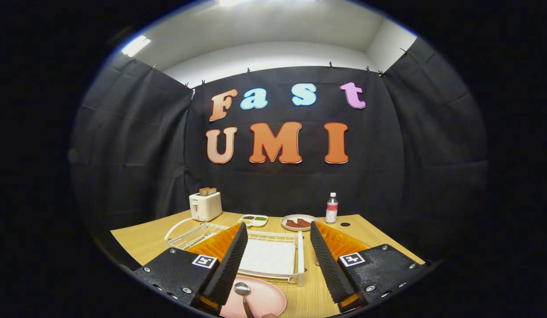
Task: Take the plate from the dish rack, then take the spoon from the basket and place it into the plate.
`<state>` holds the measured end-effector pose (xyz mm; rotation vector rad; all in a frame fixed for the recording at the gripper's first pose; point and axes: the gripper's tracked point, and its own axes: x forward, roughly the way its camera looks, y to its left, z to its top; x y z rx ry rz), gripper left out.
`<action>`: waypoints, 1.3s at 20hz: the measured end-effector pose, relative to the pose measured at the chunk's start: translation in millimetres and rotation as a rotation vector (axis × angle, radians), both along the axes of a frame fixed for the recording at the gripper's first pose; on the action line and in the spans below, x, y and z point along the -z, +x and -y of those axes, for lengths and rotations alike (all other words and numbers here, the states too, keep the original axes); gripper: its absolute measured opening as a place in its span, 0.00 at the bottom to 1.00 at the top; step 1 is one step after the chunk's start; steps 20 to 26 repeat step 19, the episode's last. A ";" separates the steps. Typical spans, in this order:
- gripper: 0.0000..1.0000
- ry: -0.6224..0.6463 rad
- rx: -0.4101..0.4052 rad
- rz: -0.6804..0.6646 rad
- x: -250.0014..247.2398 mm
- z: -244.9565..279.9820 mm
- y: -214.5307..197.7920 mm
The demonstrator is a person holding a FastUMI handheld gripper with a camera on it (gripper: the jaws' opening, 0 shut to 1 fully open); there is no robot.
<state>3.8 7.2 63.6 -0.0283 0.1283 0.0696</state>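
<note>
Gripper (277,260), held level above the light wooden table (370,232), fingers wide apart and empty; round pink plate (266,300) between them carrying the metal spoon (243,292), white wire dish rack (273,256) just beyond; bottle label unreadable.

Bare table (366,232) lies right of the dish rack (273,258); toaster (205,206) and bottle (331,208) line its far edge.

Pink plate (262,300) w/ silver spoon (243,291), white dish rack (273,258), white toaster (205,206), tan table (366,232).
</note>
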 end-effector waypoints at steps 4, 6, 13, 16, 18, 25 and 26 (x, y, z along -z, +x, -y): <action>0.88 0.012 -0.001 0.047 -4.7 0.2 -8.0; 0.88 0.009 0.023 0.076 -8.9 9.8 -11.6; 0.88 0.066 0.025 0.067 -8.6 15.2 -19.0; 0.88 0.051 0.022 0.078 -10.1 13.2 -20.4; 0.88 0.048 0.021 0.091 -12.8 11.7 -21.0; 0.88 0.048 0.020 0.095 -11.6 11.8 -21.3; 0.88 0.048 0.020 0.095 -11.6 11.8 -21.3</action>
